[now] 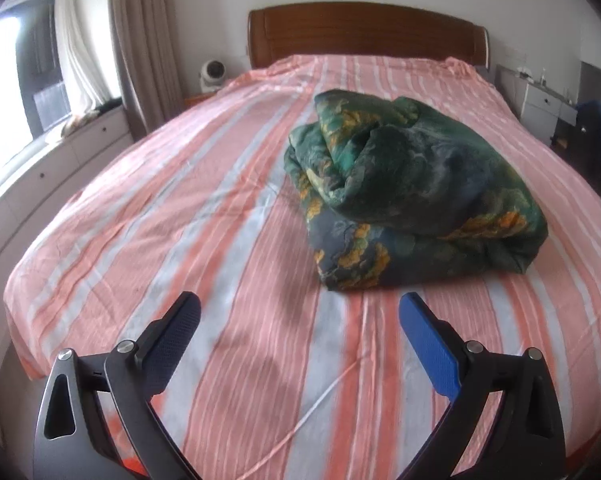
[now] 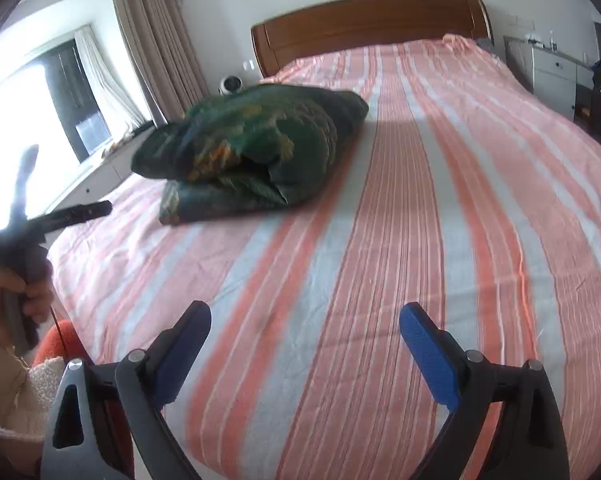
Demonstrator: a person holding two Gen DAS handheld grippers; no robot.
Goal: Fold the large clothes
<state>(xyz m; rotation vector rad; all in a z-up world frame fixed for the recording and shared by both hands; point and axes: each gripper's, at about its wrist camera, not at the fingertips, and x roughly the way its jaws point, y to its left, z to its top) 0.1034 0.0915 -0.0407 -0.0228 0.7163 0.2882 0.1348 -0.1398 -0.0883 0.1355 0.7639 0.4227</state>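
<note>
A dark green garment with orange and yellow print (image 1: 404,192) lies bunched in a loose heap on the pink and grey striped bed sheet (image 1: 204,216). It also shows in the right wrist view (image 2: 252,148), left of centre. My left gripper (image 1: 300,312) is open and empty, above the foot of the bed, short of the heap. My right gripper (image 2: 304,320) is open and empty, over bare sheet to the right of the heap. The left gripper (image 2: 66,214) and the hand holding it show at the left edge of the right wrist view.
A wooden headboard (image 1: 364,32) stands at the far end of the bed. White drawers (image 1: 60,160) and curtains (image 1: 140,40) line the window side on the left. A white cabinet (image 1: 540,100) and a dark chair stand at the right. A small white fan (image 1: 212,72) sits by the headboard.
</note>
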